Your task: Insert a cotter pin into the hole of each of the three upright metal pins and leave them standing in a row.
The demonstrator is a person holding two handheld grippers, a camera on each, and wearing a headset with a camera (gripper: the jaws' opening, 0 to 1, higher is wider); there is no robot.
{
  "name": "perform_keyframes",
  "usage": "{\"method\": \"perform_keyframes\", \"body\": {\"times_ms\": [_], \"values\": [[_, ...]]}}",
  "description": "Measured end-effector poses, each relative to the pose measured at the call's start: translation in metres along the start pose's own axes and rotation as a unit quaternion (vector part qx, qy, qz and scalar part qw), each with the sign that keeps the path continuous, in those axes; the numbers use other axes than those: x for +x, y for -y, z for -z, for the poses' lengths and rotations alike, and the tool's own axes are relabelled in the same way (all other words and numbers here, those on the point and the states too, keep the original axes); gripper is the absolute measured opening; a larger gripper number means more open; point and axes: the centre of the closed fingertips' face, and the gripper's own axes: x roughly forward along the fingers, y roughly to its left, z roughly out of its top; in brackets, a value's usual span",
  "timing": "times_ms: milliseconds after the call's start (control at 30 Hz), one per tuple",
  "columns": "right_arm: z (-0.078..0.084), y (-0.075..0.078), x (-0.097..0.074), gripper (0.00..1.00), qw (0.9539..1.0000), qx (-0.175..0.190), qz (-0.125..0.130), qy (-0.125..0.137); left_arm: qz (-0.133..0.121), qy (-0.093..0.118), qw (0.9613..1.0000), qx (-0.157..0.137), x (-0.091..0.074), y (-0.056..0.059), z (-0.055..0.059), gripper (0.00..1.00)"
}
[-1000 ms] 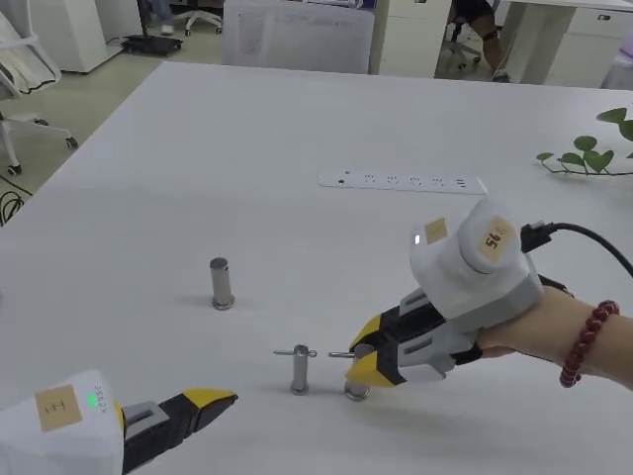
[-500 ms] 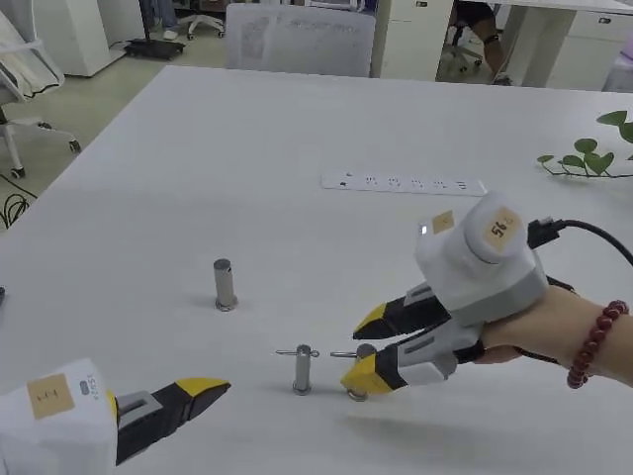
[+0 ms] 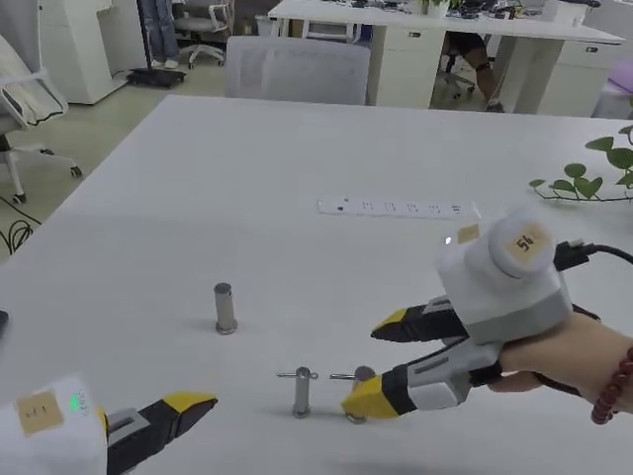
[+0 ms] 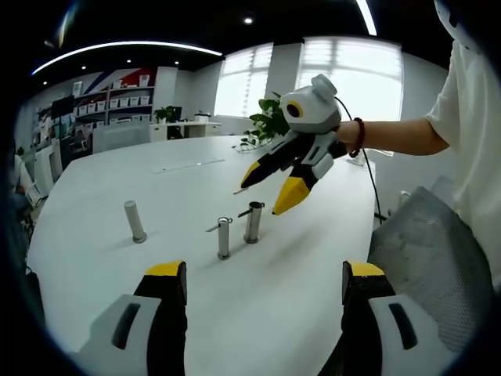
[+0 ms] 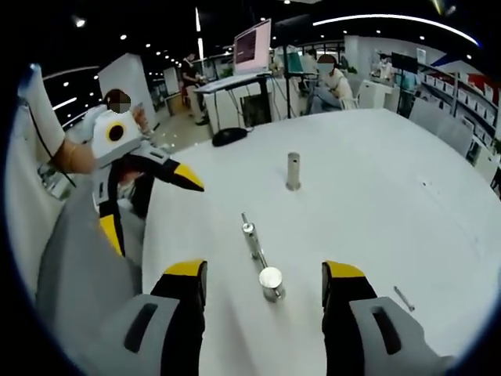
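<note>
A wide white tabletop [image 3: 247, 178] is being looked down on in the head view, with a long white power strip [image 3: 399, 208] lying toward 12 o'clock. A white-and-grey right gripper [image 3: 362, 368] is being held in from 3 o'clock, its yellow-tipped jaws being held spread around the rightmost upright steel pin [image 3: 364, 375]. The left gripper [image 3: 183, 416] is being held at 7 o'clock, jaws spread on nothing. A middle steel pin [image 3: 302, 393] is standing just at 9 o'clock of the rightmost. A bare third pin [image 3: 226, 308] is standing apart at 10 o'clock. One thin cotter pin [image 3: 289, 375] is being carried through the middle pin's top. A second cotter pin [image 3: 342, 377] is jutting toward 9 o'clock from the rightmost.
</note>
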Motion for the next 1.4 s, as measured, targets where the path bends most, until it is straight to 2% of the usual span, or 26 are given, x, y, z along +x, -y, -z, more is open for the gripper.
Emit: {"method": "perform_keyframes", "body": {"times_ms": [233,500,600,767,1167,1267,1400], "values": [[-0.001,-0.004,-0.015,0.69,0.9994,0.026,0.014,0.021,-0.013,0.004,0.9999,-0.009,-0.008,-0.003,-0.003,0.82],[0.006,-0.011,-0.032,0.76,0.9975,0.045,0.036,0.041,-0.021,0.006,0.9997,-0.007,-0.014,-0.002,-0.005,0.82],[0.009,-0.013,-0.039,0.77,0.9969,0.047,0.044,0.044,-0.024,0.000,0.9997,-0.004,-0.015,-0.002,-0.004,0.81],[0.013,-0.013,-0.052,0.79,0.9940,0.064,0.063,0.064,-0.029,0.000,0.9996,-0.007,-0.017,-0.003,-0.005,0.81],[0.031,-0.023,-0.073,0.87,0.9893,0.085,0.082,0.086,-0.046,-0.008,0.9988,-0.014,-0.024,-0.007,-0.006,0.79],[0.035,-0.026,-0.077,0.89,0.9884,0.087,0.087,0.089,-0.050,-0.006,0.9985,-0.019,-0.026,-0.009,-0.007,0.78],[0.040,-0.027,-0.081,0.90,0.9868,0.092,0.093,0.095,-0.057,0.006,0.9978,-0.032,-0.027,-0.010,-0.011,0.78]]}}
